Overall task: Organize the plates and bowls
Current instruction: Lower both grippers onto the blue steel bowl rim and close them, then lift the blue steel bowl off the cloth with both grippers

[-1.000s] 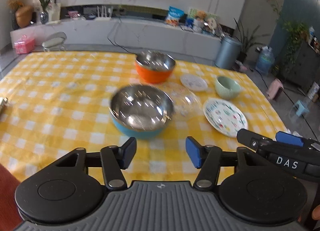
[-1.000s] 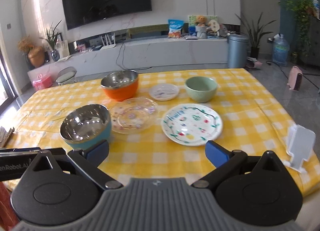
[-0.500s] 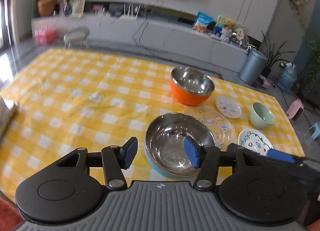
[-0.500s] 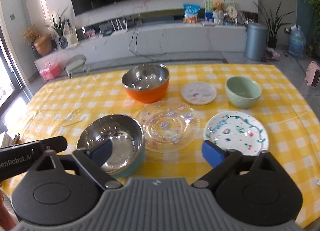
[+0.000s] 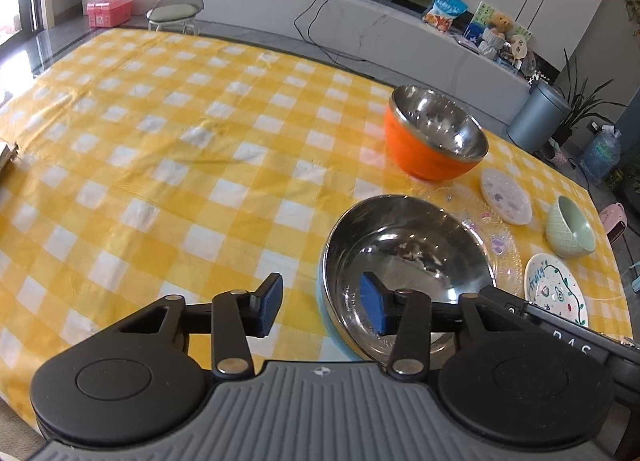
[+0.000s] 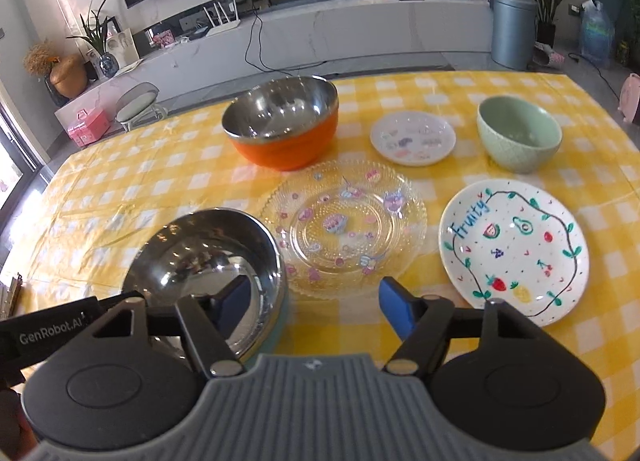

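Left tool (image 5: pixel 320 303): I am holding it open, one pad outside the near-left rim of the blue-sided steel bowl (image 5: pixel 404 253), the other pad over the bowl's inside; nothing is gripped yet.
Blue-sided steel bowl: it is sitting on the surface (image 5: pixel 160 165) at the near left of the group, its right edge touching or overlapping the glass plate (image 6: pixel 344 225); I cannot tell which.
Step in hand: I judge I am lining up a rim pinch on this bowl, likely to nest it with the orange bowl (image 6: pixel 282 121) standing just beyond.
Doing it well: I am aiming to seat the rim deep between the pads before closing, since polished steel looks slippery, and to lift straight up so the glass plate is not dragged.
Right tool (image 6: pixel 312 303): I am keeping it open and empty, above the near edge of the glass plate.
Right side: the small plate (image 6: pixel 412 137), green bowl (image 6: pixel 518 139) and Fruity plate (image 6: pixel 514 245) are lying apart, untouched.
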`<state>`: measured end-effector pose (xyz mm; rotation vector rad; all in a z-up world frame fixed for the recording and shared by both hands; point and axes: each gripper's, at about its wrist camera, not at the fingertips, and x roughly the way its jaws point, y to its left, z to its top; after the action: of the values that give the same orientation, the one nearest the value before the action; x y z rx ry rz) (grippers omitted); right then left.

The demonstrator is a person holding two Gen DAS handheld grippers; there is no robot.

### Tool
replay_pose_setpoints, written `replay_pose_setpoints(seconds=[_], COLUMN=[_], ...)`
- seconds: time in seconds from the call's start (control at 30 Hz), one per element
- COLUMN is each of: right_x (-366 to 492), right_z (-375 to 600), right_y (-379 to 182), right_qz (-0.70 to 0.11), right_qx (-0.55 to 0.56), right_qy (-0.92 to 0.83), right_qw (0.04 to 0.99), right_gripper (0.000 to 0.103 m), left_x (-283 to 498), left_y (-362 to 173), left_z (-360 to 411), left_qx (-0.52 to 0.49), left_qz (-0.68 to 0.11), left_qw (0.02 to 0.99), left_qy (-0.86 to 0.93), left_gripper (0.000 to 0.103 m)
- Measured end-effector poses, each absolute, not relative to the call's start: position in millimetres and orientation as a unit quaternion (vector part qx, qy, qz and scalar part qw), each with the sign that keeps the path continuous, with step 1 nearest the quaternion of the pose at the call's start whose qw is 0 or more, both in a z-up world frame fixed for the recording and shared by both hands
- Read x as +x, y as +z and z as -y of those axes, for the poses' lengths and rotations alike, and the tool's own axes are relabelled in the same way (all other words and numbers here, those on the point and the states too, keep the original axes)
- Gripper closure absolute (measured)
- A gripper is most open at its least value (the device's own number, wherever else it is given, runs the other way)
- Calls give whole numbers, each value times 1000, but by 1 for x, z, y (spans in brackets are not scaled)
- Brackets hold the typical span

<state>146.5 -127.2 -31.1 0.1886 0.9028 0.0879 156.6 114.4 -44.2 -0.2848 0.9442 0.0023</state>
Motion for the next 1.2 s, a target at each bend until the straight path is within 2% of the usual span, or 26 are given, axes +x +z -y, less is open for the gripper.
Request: replay_pose_setpoints(seconds=[0.37, 0.43, 0.57, 1.2], right_x=[150, 150, 150, 105], right_z=[126, 126, 126, 157], right_y=[-48, -48, -48, -11], right_qz=[-454, -454, -455, -443], right_qx=[120, 127, 139, 182], right_qy=[72, 80, 95, 92], right_qw=[880, 878, 874, 873], right_gripper=[63, 73, 88, 92], left_x=[163, 163, 162, 113], left_y=[-56, -56, -54, -15], left_z=[-103, -102, -99, -79], left_qx=[-115, -114, -111, -117], left_qz=[-471, -468, -469, -456], left_qw=[875, 876, 876, 882], left_qy=[-9, -12, -11, -16], left_gripper=[80, 85, 86, 87])
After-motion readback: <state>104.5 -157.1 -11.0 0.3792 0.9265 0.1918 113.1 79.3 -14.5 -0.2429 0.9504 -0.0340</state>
